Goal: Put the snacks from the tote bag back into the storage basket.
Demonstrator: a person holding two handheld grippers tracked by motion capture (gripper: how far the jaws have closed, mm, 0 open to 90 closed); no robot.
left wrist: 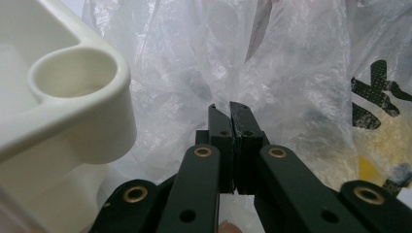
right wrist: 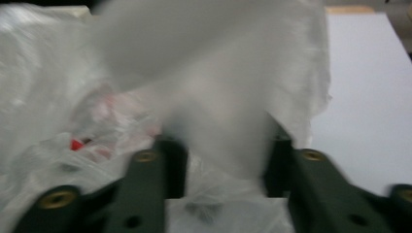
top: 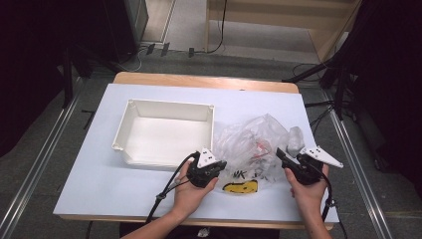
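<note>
1. white bin [top: 164,134] sits on the left half of the table [top: 99,179], open side up, w/ its near right corner just beside the left gripper [top: 215,167].
2. left gripper view: bin's rounded corner [left wrist: 73,107] is at upper left, close to the jaws but apart from them.
3. left gripper: jaws pressed together, tips meeting at the near left edge of the clear plastic bag [top: 256,144]. in the left gripper view the film [left wrist: 233,63] bunches right at the closed tips; looks like a fold is pinched, tho whether it's really caught btwn the pads can't be told for sure.
4. left hand [top: 191,186] cups that gripper from below, forearm coming in from the bottom edge, gripper aimed fwd and to the right toward the bag.
5. bag lies crumpled on the table btwn the two grippers, right of the bin; black lettering and a yellow print [top: 240,187] on its near part, red bits inside.
6. right gripper [top: 284,157]: jaws spread partway, not pressed on the film. right gripper view is blurred; a flap of the bag [right wrist: 223,111] hangs btwn the two jaws.
7. right hand [top: 308,186] holds its gripper at the bag's near right edge, pointed fwd and a bit left, forearm up from the bottom right.
</note>
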